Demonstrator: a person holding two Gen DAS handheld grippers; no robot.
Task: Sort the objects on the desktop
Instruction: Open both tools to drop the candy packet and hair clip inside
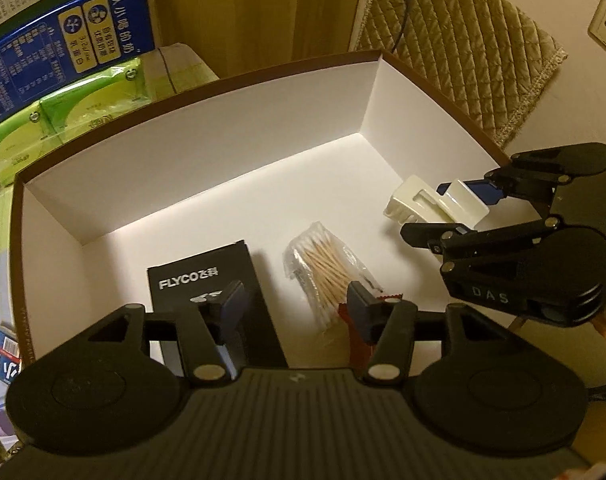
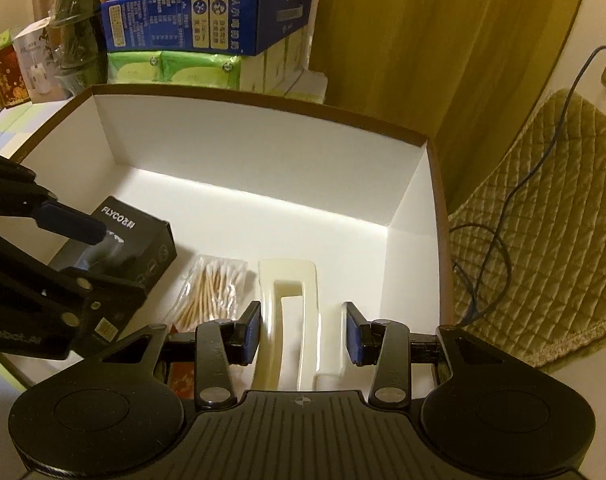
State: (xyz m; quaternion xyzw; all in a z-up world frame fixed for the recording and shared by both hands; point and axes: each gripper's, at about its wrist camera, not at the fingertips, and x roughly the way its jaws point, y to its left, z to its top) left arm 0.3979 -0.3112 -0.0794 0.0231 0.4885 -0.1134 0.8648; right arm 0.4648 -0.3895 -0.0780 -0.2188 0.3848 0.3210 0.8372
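Observation:
A white box with a brown rim [image 1: 223, 148] [image 2: 263, 152] holds a black FLYCO carton [image 1: 207, 272] [image 2: 143, 224], a bag of cotton swabs [image 1: 323, 264] [image 2: 215, 284] and a cream hair claw clip [image 1: 411, 200] [image 2: 287, 280]. My left gripper [image 1: 297, 312] [image 2: 117, 258] hangs open over the carton and the swab bag, its pads clear of both. At the box's right side my right gripper [image 2: 303, 332] [image 1: 425, 211] is shut on the hair clip, with the clip's handle end between the blue pads.
A red packet [image 1: 353, 336] lies under my left gripper's right finger. Behind the box stand a blue carton [image 2: 207, 20] and green tissue packs [image 2: 171, 70]. A quilted cushion [image 2: 551, 220] with a blue cable [image 2: 543, 160] lies to the right.

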